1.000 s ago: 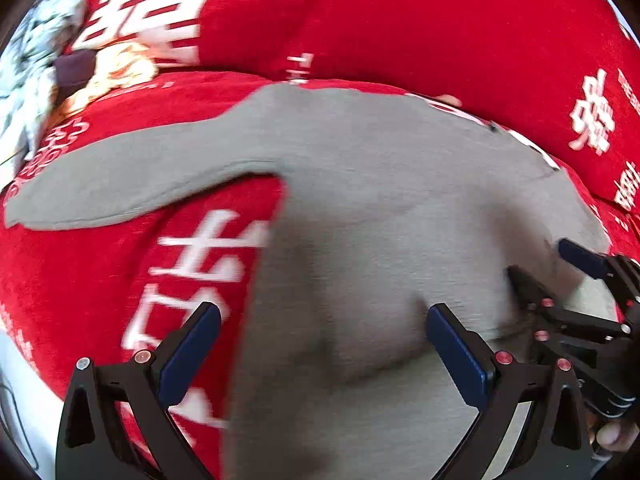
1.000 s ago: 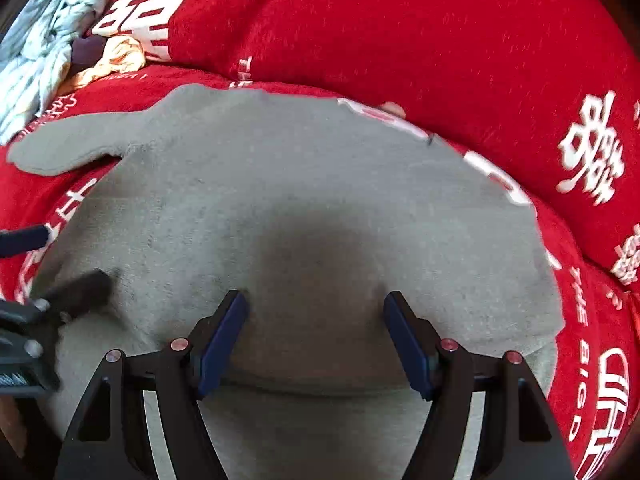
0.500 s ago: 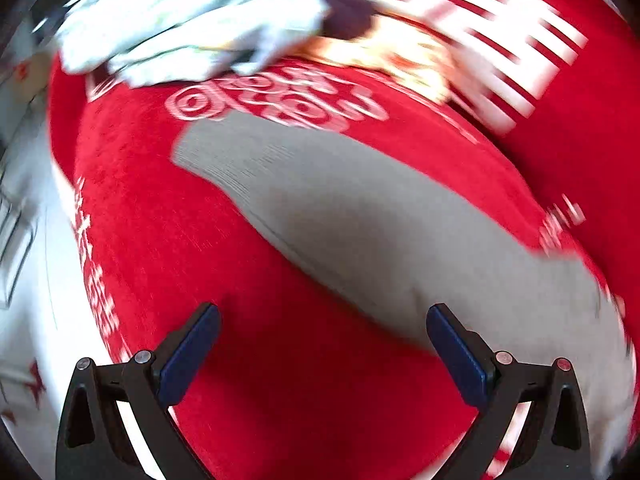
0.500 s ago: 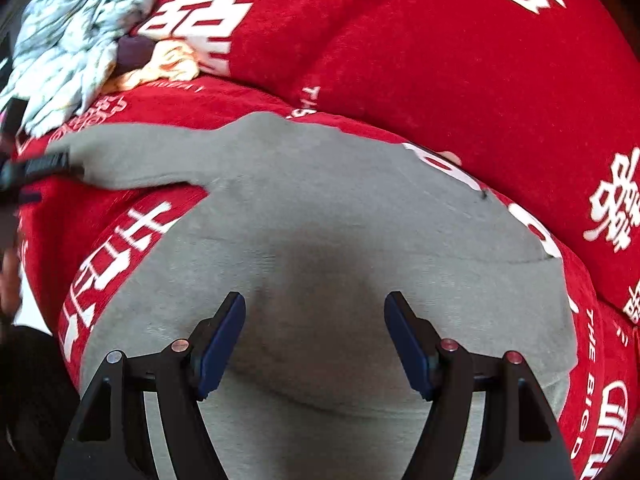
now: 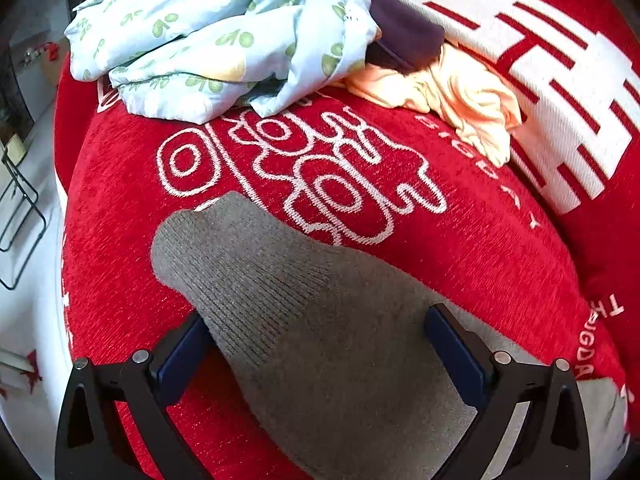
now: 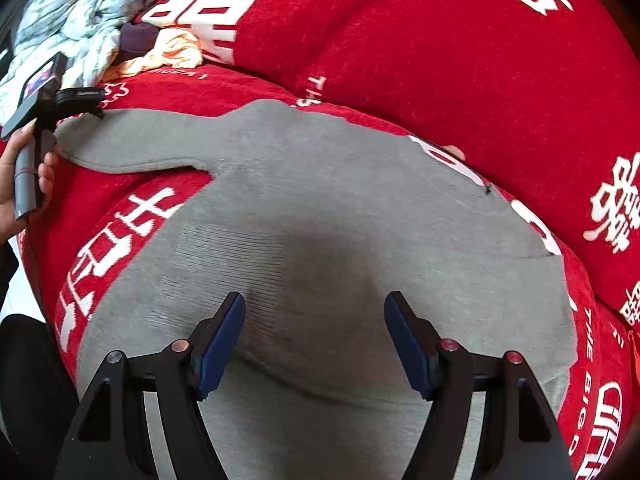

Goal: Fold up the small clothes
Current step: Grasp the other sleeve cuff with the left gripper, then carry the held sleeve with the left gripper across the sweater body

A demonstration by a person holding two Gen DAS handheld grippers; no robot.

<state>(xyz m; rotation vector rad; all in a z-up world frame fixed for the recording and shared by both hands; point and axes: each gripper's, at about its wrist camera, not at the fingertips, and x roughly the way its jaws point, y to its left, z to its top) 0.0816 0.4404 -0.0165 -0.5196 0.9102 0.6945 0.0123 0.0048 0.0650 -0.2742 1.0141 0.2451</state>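
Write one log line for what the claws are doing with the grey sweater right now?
left claw: open, just closing slightly, straddling grey sweater sleeve | right claw: open over sweater body | fold: not started

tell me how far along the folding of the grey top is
Done: the grey sweater lies spread flat on the red cover. In hand: the left gripper, jaws just closing slightly, straddles the outstretched sleeve, pads not yet pressing. The right gripper hangs open over the body. Left: no fold shows yet; a pile of clothes waits.
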